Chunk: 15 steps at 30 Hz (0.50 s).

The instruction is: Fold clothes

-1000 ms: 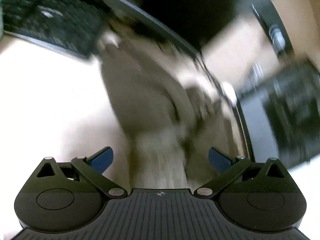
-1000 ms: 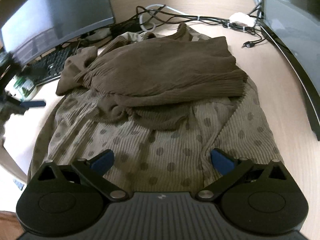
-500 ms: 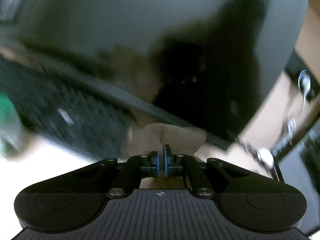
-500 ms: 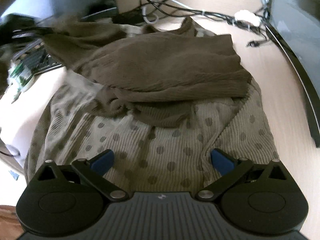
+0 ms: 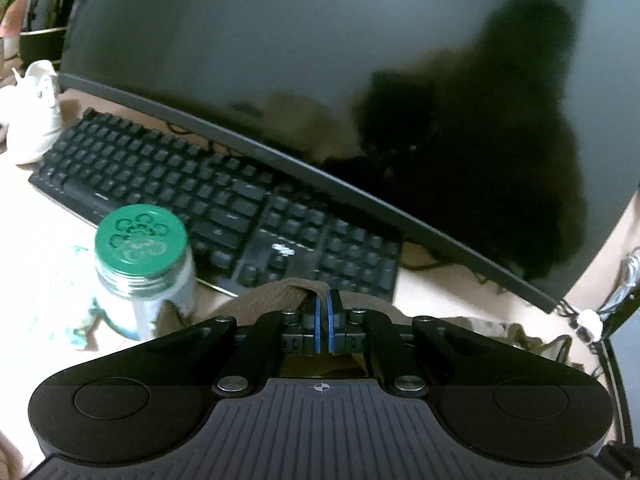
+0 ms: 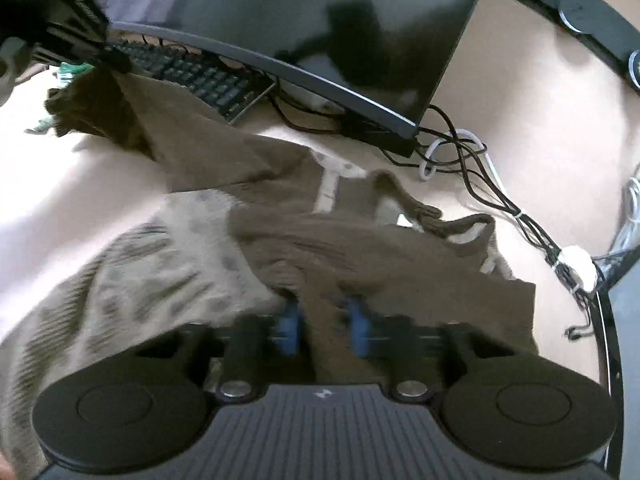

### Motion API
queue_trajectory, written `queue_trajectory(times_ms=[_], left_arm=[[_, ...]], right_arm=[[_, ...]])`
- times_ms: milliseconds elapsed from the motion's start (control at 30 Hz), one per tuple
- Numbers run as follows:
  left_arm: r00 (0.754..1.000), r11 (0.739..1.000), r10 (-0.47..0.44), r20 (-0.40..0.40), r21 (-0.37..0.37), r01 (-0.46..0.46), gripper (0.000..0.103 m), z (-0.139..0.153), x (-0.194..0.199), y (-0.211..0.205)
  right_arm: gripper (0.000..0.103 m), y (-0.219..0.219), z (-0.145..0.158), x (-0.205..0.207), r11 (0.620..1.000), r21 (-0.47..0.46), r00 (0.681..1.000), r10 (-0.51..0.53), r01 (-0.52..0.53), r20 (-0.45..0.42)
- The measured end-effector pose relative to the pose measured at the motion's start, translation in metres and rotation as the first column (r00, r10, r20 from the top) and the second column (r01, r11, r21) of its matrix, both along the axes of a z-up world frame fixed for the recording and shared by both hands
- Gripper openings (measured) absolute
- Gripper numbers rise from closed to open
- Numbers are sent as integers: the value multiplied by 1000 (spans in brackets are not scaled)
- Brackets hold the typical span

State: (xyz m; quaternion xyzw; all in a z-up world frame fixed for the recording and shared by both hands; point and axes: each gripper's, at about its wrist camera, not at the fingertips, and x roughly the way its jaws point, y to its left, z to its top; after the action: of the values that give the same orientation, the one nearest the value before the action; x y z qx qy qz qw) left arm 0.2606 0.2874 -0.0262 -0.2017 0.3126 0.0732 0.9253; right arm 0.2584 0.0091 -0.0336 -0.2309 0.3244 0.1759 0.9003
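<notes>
A dark brown ribbed garment [image 6: 360,248] lies on a lighter beige dotted garment [image 6: 160,264] on the desk. My left gripper [image 5: 323,320] is shut on an edge of the brown garment [image 5: 280,294] and holds it up over the keyboard side; it also shows in the right wrist view [image 6: 80,32], with brown cloth hanging stretched from it. My right gripper [image 6: 324,320] has its blue pads [image 6: 290,322] around a fold of the brown garment, with a gap of cloth between them.
A curved monitor [image 5: 320,80] and a black keyboard [image 5: 224,200] stand right behind the clothes. A jar with a green lid [image 5: 142,240] is left of my left gripper. Cables [image 6: 472,168] lie at the right, by a second dark screen edge [image 6: 616,320].
My left gripper shut on the brown garment and lifted it up and left toward the keyboard. My right gripper moved forward onto the brown garment and its fingers closed in around a fold.
</notes>
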Motion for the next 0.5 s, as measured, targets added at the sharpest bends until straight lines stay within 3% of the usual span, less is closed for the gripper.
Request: queue_trajectory(times_ms=[67, 133, 200, 233, 267, 300, 333, 367, 400, 433, 500], left_arm=[[1000, 1000, -10, 0, -8, 10, 6, 0, 7, 7], [999, 999, -35, 10, -26, 36, 10, 4, 5, 9], [997, 996, -70, 36, -44, 72, 26, 10, 0, 2], [994, 994, -91, 53, -53, 94, 48, 13, -1, -4], [991, 991, -112, 70, -62, 116, 60, 16, -3, -10], [987, 988, -132, 87, -70, 138, 62, 19, -5, -16], [983, 984, -152, 105, -78, 160, 66, 22, -7, -21], [978, 979, -172, 122, -85, 183, 73, 25, -8, -27], [972, 974, -192, 138, -93, 206, 77, 28, -10, -33], [965, 966, -218, 142, -106, 234, 81, 26, -9, -42], [947, 941, -293, 127, -137, 310, 83, 18, -5, -62]], right_arm=[[13, -15, 14, 11, 998, -49, 997, -24, 27, 73], [13, -58, 46, 23, 982, -79, 966, -151, 171, 210], [12, -92, 71, 29, 948, -89, 912, -266, 306, 311], [12, -104, 80, 31, 929, -95, 887, -306, 357, 347], [13, -116, 89, 32, 908, -99, 858, -343, 408, 383], [16, -128, 98, 34, 884, -101, 826, -379, 457, 418], [20, -140, 106, 36, 857, -101, 791, -412, 505, 453], [34, -152, 115, 37, 830, -98, 754, -441, 549, 486], [56, -153, 113, 30, 831, -82, 745, -445, 551, 497], [63, -150, 110, 23, 841, -63, 750, -442, 537, 491], [67, -142, 101, 9, 871, -8, 778, -435, 492, 454]])
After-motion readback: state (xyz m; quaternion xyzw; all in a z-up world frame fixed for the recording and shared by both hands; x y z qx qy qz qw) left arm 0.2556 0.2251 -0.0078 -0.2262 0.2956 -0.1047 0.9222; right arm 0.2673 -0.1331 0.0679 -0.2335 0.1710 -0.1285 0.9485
